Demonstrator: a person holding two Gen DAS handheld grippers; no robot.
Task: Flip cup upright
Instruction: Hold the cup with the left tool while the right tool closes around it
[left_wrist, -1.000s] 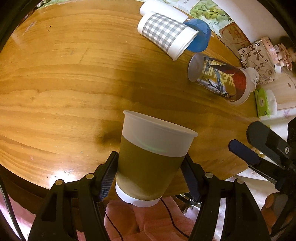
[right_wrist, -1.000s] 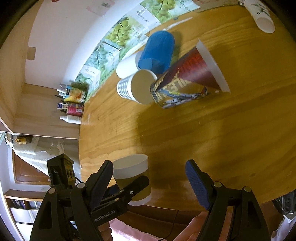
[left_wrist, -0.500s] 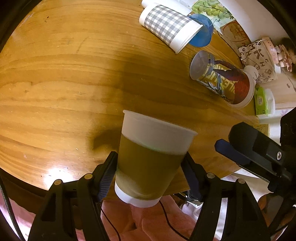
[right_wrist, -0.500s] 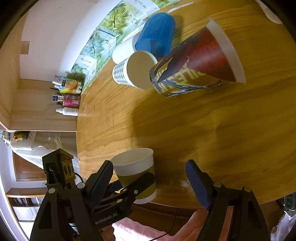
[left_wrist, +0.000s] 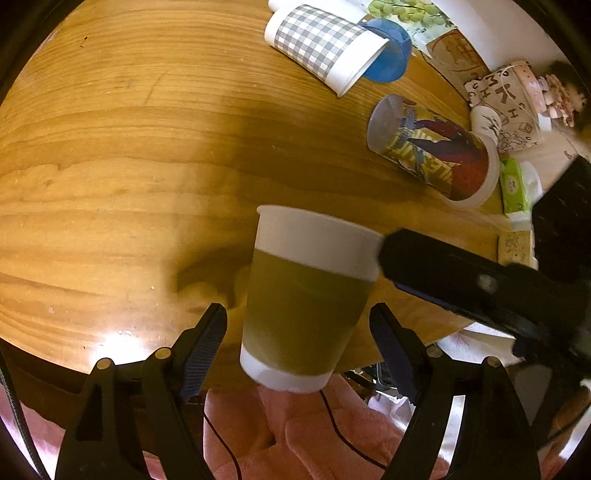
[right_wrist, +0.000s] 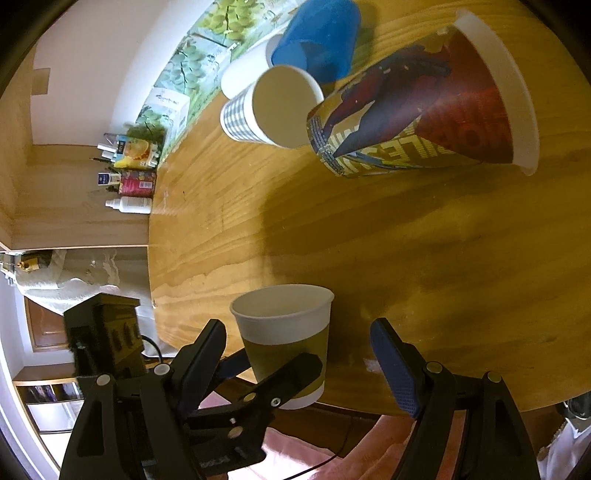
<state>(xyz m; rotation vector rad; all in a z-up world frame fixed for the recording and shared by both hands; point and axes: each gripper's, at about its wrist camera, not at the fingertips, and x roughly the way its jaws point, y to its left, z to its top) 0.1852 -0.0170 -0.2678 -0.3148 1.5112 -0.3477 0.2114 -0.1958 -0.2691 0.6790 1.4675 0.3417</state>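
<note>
1. Olive cup (left_wrist: 308, 310) sits upright, bottom center of the left wrist view, on the table (left_wrist: 110, 184) edge.
2. My left gripper (left_wrist: 297, 332): fingers spread, gaps either side of the cup.
3. My right gripper (right_wrist: 299, 350): fingers spread, holding nothing.

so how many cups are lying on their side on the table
4, clustered at the far side: the gingham cup, the blue cup, a plain white cup partly hidden behind them, and the comic-print cup nearer. More may be out of view.
</note>
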